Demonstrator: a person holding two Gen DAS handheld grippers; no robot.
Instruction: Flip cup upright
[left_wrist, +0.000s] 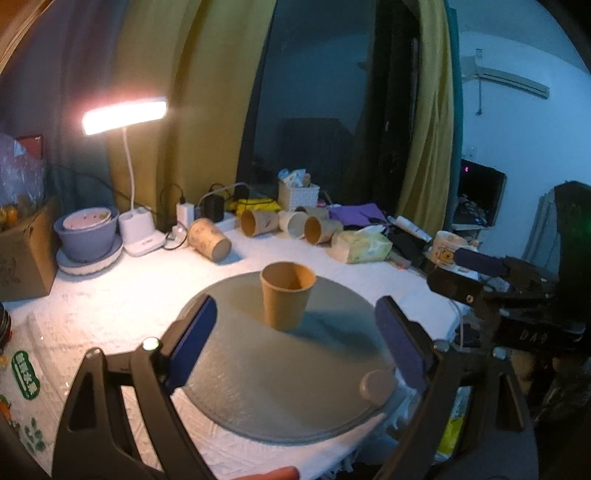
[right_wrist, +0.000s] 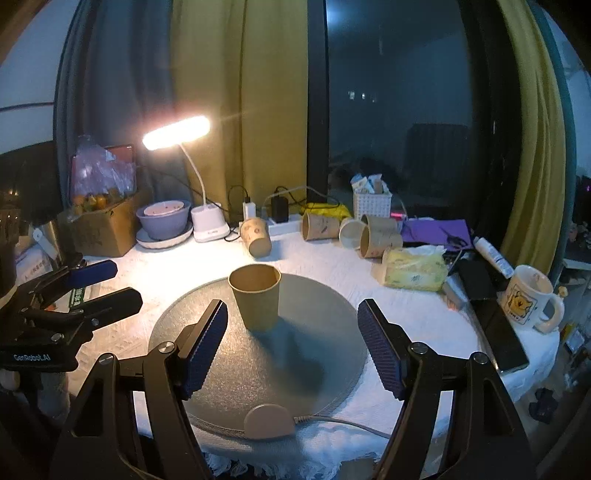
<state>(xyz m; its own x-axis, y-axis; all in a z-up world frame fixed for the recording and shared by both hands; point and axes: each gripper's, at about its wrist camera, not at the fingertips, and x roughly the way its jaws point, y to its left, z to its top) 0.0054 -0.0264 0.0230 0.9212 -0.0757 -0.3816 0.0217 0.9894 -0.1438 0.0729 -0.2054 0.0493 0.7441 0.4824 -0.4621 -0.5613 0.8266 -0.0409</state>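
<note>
A brown paper cup stands upright, mouth up, on a round grey mat; it also shows in the right wrist view on the mat. My left gripper is open and empty, just short of the cup. My right gripper is open and empty, the cup slightly left of its middle. The right gripper appears at the right in the left wrist view, and the left gripper at the left in the right wrist view.
Several paper cups lie on their sides at the back of the white-clothed table. A lit desk lamp, purple bowl, cardboard box, tissue pack, mug and phone surround the mat.
</note>
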